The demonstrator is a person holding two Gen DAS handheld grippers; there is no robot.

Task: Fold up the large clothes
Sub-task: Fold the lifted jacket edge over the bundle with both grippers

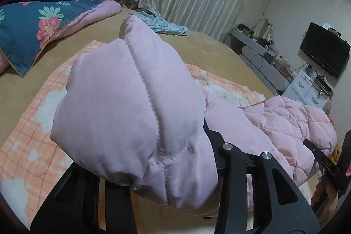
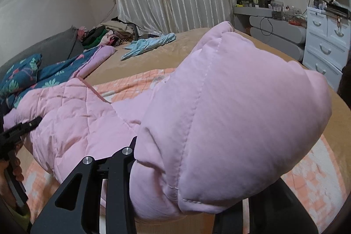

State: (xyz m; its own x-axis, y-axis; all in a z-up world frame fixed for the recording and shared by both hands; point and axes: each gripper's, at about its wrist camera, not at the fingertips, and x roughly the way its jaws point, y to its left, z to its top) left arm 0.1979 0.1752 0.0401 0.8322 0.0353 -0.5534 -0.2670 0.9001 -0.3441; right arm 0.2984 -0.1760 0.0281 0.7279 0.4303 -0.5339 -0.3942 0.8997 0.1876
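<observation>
while the pink jacket [image 1: 136, 106] was held above the bed [image 1: 208, 47], each end was pinched by the left gripper [image 1: 197, 146] and right gripper [image 2: 140, 146]. no fold was seen completed; most folding was judged left.
</observation>
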